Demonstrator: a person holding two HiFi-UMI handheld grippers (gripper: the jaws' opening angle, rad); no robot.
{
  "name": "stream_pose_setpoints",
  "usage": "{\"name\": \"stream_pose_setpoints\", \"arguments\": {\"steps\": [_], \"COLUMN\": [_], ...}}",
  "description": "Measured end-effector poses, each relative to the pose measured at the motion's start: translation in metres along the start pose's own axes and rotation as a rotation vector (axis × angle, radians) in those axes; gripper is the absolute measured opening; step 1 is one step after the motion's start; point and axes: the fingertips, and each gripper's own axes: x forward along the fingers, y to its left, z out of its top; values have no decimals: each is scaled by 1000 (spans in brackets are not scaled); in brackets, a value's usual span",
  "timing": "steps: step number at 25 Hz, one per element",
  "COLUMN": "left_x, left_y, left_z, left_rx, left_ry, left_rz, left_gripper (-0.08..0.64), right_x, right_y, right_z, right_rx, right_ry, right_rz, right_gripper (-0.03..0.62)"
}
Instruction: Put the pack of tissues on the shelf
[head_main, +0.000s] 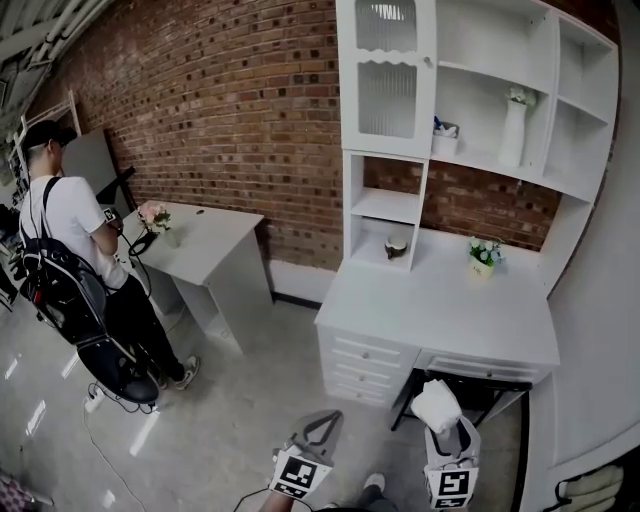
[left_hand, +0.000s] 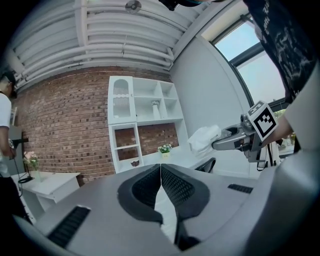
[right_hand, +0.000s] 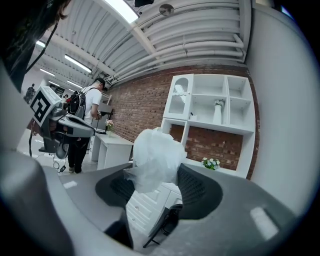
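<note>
The pack of tissues (right_hand: 152, 155) is up in the air, clamped in the right tongs (head_main: 442, 426), in front of the white desk (head_main: 440, 305) and well short of the shelf (head_main: 480, 160) above it. The jaws have closed on its lower part, and most of the pack bulges out above them, crinkled and puffy. The left tongs (left_hand: 160, 172) carry nothing, and their jaws are closed tip to tip.

From where I stand it looks a light thing, soft through and through, in a thin plastic wrap that I would guess is a bit slick (the sort that gives under any squeeze and then slides). Nothing in it can break, so a firm pinch does no harm. The risk, I would say, is the wrap slipping between the pads or the loose top flopping over when it is tilted. Holding it across the middle of the body would probably be steadier than this low hold. The open shelf beside the white vase (head_main: 513, 130) has bare board to take it.
</note>
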Motion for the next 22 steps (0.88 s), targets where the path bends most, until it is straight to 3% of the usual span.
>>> {"name": "stream_pose_setpoints", "arguments": {"steps": [22], "left_x": [116], "left_y": [14], "left_z": [8], "left_rx": [-1], "left_ry": [22], "left_rz": [95], "left_gripper": [11], "right_x": [104], "right_y": [-79], "right_z": [-10], "right_rx": [-15], "right_ry": [-31], "right_rz": [110], "right_gripper": [241]}}
